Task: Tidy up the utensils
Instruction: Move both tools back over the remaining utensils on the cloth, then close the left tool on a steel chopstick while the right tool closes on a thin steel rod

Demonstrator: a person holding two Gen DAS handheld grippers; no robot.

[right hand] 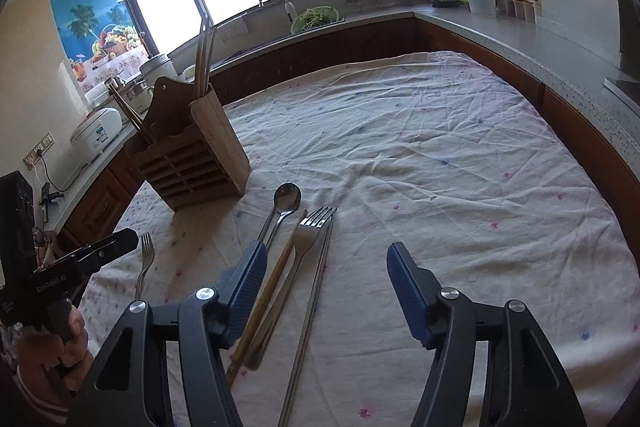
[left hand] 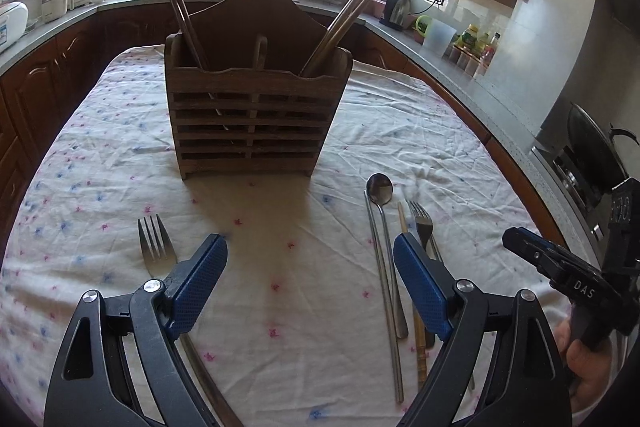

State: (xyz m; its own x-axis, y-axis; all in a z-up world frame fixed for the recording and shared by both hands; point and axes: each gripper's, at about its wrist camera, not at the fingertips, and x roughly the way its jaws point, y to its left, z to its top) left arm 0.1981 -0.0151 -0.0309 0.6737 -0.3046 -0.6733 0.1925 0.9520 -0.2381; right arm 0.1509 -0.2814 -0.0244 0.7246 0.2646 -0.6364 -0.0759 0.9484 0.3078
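A slatted wooden utensil holder [left hand: 256, 115] [right hand: 188, 155] stands on the flowered tablecloth with chopsticks leaning out of both ends. My left gripper [left hand: 310, 251] is open above bare cloth in front of it. A lone fork [left hand: 154, 247] [right hand: 146, 255] lies at its left finger. To the right lie a spoon [left hand: 380, 191] [right hand: 287, 197], a wooden chopstick [right hand: 280, 267], a second fork [left hand: 422, 223] [right hand: 312, 227] and a pair of metal chopsticks [right hand: 316, 287]. My right gripper [right hand: 326, 255] is open above this group, with the metal chopsticks between its fingers and untouched.
The tablecloth [right hand: 440, 155] reaches far right with wrinkles. Grey counters [right hand: 500, 27] with wooden cabinets run around the table, carrying a kettle, jars, a jug and cookers. A person's hand [right hand: 60, 347] holds the left gripper's handle at the left edge of the right wrist view.
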